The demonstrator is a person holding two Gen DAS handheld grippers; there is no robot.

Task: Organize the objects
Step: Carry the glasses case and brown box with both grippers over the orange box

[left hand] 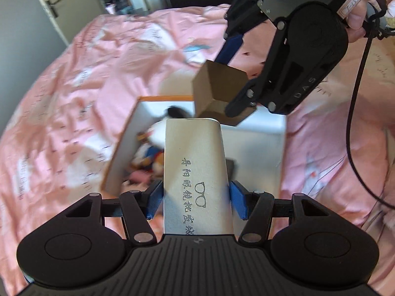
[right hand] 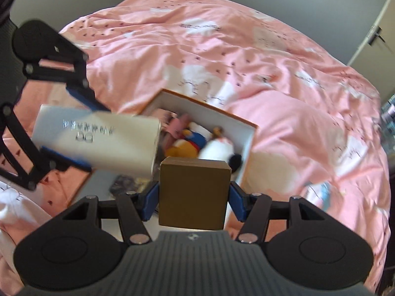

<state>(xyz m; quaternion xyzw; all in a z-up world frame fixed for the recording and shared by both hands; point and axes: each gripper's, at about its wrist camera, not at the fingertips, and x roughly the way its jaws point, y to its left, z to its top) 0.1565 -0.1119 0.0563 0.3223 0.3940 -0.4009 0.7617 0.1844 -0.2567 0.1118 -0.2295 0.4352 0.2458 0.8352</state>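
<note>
My left gripper is shut on a beige glasses case printed with characters and a glasses logo, held above an open white box with an orange rim. The case and left gripper also show in the right wrist view. My right gripper is shut on a brown cardboard box, held over the same white box. In the left wrist view the right gripper carries that brown box. Plush toys lie inside the white box.
The white box sits on a bed with a rumpled pink duvet. A door with a handle stands beyond the bed's far corner. A dark small item lies in the box's near part.
</note>
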